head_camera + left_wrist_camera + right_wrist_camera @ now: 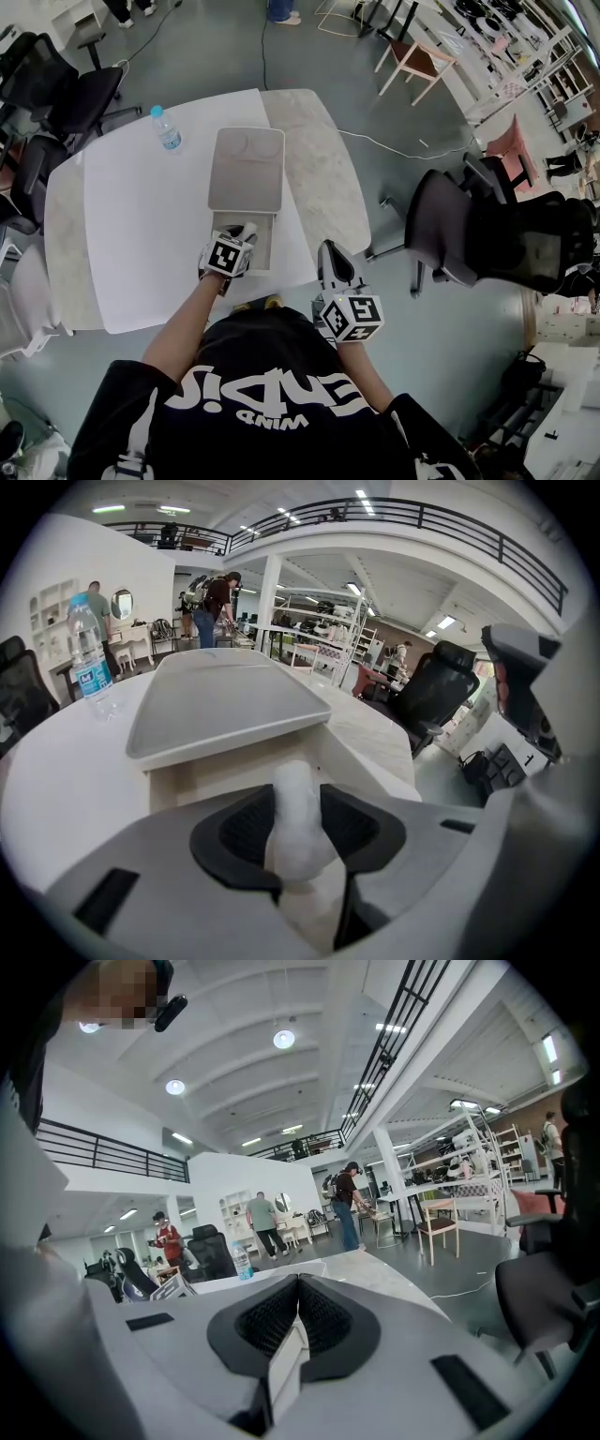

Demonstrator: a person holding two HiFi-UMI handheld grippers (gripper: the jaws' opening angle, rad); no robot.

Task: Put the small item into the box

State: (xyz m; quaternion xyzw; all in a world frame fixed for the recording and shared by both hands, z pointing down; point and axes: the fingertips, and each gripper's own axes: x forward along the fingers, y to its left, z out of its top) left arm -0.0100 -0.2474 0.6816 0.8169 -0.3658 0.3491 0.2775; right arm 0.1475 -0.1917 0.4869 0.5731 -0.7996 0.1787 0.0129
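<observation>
The small white item (298, 832) stands upright between the dark pads (246, 832) of my left gripper (298, 803), its tip poking out past them. The pads sit close on both sides without visibly pressing it. This gripper (242, 234) points steeply down over the open lower half of the beige box (265, 246), whose raised lid (246, 169) lies back on the table; in the left gripper view the lid (225, 705) fills the space just ahead. My right gripper (330, 253) hangs shut and empty beside the table's near right edge, its pads (323, 1321) meeting at the tip.
A water bottle (166, 127) stands at the far left of the white table (141, 234). Black office chairs sit at the right (487, 234) and the far left (56, 94). A cable runs over the floor beyond the table. People stand far off in the room.
</observation>
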